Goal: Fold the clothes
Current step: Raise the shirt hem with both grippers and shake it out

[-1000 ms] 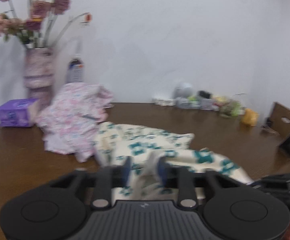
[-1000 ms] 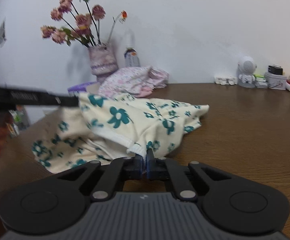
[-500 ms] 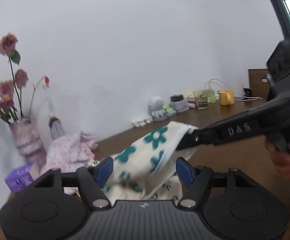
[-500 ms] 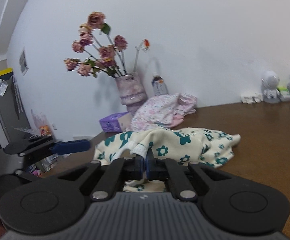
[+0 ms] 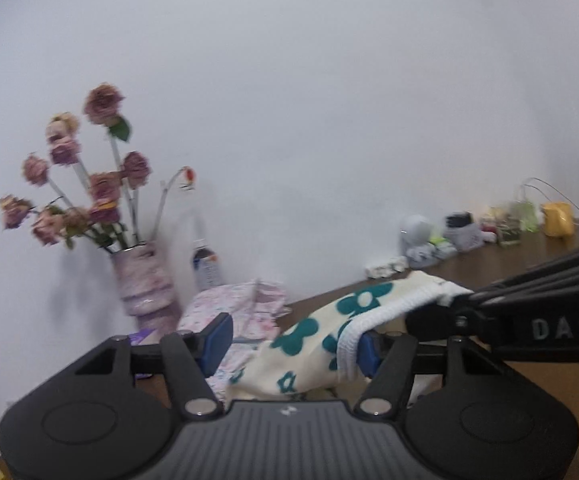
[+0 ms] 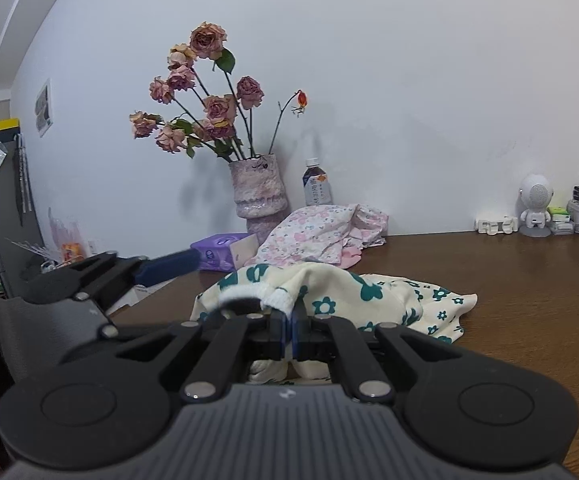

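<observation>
In the left wrist view, dried roses (image 5: 89, 184) stand in a pink vase (image 5: 145, 280) at the left, with a bottle (image 5: 206, 264) beside it and a pink floral garment (image 5: 237, 312) heaped at the vase's foot. At lower centre the left gripper (image 5: 291, 340) has its blue pads apart and closing; the cream garment (image 5: 317, 344) with teal flowers hangs between them, its white ribbed hem lying against the right pad, clear of the left one. At the right edge the right gripper (image 5: 449, 300) reaches in and pinches the hem's end. Small clutter and a yellow mug (image 5: 557, 218) line the wall at far right on the brown table (image 5: 489, 264).

In the right wrist view, the left gripper (image 6: 169, 268) enters from the left, one blue pad showing. A purple tissue box (image 6: 219, 252) sits behind it, then the vase (image 6: 257, 192), bottle (image 6: 316, 186) and pink floral garment (image 6: 321, 232). At centre the right gripper (image 6: 288, 320) is clamped tight on the cream garment (image 6: 369, 296) at its ribbed hem; the rest drapes onto the table (image 6: 529, 280) to the right. A white robot figure (image 6: 535, 204) stands at far right.
</observation>
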The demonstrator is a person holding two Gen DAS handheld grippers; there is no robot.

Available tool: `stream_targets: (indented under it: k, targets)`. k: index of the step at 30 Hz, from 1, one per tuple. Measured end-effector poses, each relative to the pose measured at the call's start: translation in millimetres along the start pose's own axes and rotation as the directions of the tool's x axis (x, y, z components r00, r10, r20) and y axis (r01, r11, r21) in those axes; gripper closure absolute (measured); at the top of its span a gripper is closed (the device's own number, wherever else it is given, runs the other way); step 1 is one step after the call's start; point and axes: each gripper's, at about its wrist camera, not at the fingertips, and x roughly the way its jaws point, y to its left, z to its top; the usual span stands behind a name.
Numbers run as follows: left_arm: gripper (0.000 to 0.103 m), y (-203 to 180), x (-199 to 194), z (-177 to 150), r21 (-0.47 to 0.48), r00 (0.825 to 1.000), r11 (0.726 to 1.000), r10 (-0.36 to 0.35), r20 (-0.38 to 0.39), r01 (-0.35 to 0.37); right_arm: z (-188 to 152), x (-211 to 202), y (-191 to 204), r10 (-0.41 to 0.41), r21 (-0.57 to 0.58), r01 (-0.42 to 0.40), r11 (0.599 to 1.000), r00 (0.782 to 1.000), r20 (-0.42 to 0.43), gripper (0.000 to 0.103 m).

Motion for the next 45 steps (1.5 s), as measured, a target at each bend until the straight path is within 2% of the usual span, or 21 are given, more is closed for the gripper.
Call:
stream_targets:
  k: [2, 4, 7, 14, 20, 27, 29, 30, 31, 32, 35, 37, 39, 40, 41, 43, 44, 45]
  targets:
    - [0.05, 7.2, -1.3, 1.4, -0.019, 1.0, 1.0, 0.021, 0.002, -0.021, 0.6, 1.3, 0.7, -0.005, 0.006, 0.005, 1.0, 1.0, 0.005, 0.101]
    - [0.062, 14.0, -1.4, 3.0, -0.027, 0.999, 0.999, 0.036, -0.006, -0.037, 0.9, 3.0, 1.8, -0.017, 0.003, 0.017, 1.0, 1.0, 0.01, 0.101]
    - [0.069, 24.4, -2.3, -2.6, -0.039, 0.999, 0.998, 0.042, -0.028, -0.043, 1.9, 2.4, 1.6, -0.049, 0.007, 0.049, 0.999, 0.998, 0.045, 0.101]
    - [0.068, 48.7, -3.2, -6.7, -0.067, 0.995, 0.993, 0.096, -0.034, -0.098, 8.8, -8.2, -3.1, -0.128, 0.018, 0.127, 0.992, 0.981, 0.146, 0.101]
    - [0.059, 61.0, 0.9, 1.0, -0.066, 0.991, 0.989, 0.129, -0.022, -0.13, 19.0, -15.3, -8.6, -0.177, 0.039, 0.173, 0.984, 0.96, 0.216, 0.101]
    - [0.056, 61.5, 18.7, 9.4, -0.117, 0.996, 0.993, 0.018, -0.082, -0.027, 37.3, -27.6, -7.8, -0.186, 0.033, 0.185, 0.982, 0.943, 0.277, 0.101]
    - [0.068, 58.4, 23.8, 13.0, -0.138, 0.993, 0.99, -0.056, -0.103, 0.041, 42.5, -32.0, -8.9, -0.195, 0.037, 0.192, 0.981, 0.936, 0.292, 0.101]
    - [0.084, 57.5, 27.9, 20.0, -0.141, 0.991, 0.987, -0.094, -0.097, 0.08, 45.7, -33.4, -9.6, -0.202, 0.032, 0.202, 0.979, 0.933, 0.298, 0.101]
    - [0.096, 56.8, 32.4, 28.4, -0.143, 0.988, 0.983, -0.129, -0.086, 0.116, 48.8, -34.9, -10.3, -0.209, 0.027, 0.211, 0.977, 0.93, 0.303, 0.101]
    - [0.098, 56.2, 37.0, 36.7, -0.145, 0.983, 0.978, -0.165, -0.076, 0.153, 52.3, -35.8, -11.1, -0.218, 0.02, 0.222, 0.975, 0.926, 0.307, 0.101]
    - [0.099, 59.0, 54.7, 94.3, -0.1, 0.987, 0.983, -0.153, 0.048, 0.157, 75.2, -28.4, -18.3, -0.275, -0.029, 0.298, 0.954, 0.913, 0.301, 0.101]
    - [0.1, 61.8, 71.4, 152.1, -0.069, 0.982, 0.986, -0.146, 0.12, 0.154, 107.8, -20.6, -33.7, -0.306, -0.04, 0.329, 0.943, 0.911, 0.277, 0.101]
    - [0.1, 64.8, 85.8, 216.5, -0.04, 0.972, 0.988, -0.141, 0.19, 0.151, 154.2, -17.5, -50.9, -0.335, -0.025, 0.354, 0.935, 0.903, 0.268, 0.101]
    - [0.1, 66.2, 85.5, 248.9, -0.029, 0.963, 0.989, -0.131, 0.235, 0.142, 181.8, -26.4, -51.6, -0.346, -0.015, 0.368, 0.93, 0.888, 0.303, 0.101]
    - [0.1, 67.0, 79.0, 279.9, -0.017, 0.948, 0.993, -0.107, 0.3, 0.117, 209.3, -35.3, -52.4, -0.357, -0.004, 0.381, 0.925, 0.871, 0.337, 0.101]
    - [0.1, 69.7, 55.3, 319.0, -0.014, 0.908, 0.995, -0.085, 0.41, 0.099, 263.2, -54.3, -52.9, -0.374, 0.016, 0.402, 0.915, 0.835, 0.405, 0.101]
    - [0.1, 71.1, 43.0, 337.1, -0.015, 0.884, 0.996, -0.076, 0.46, 0.093, 281.2, -71.5, -45.5, -0.356, 0.011, 0.394, 0.919, 0.819, 0.451, 0.101]
    - [0.1, 72.5, 30.6, 355.2, -0.015, 0.858, 0.996, -0.067, 0.51, 0.087, 294.0, -87.6, -35.5, -0.349, -0.003, 0.404, 0.915, 0.794, 0.499, 0.101]
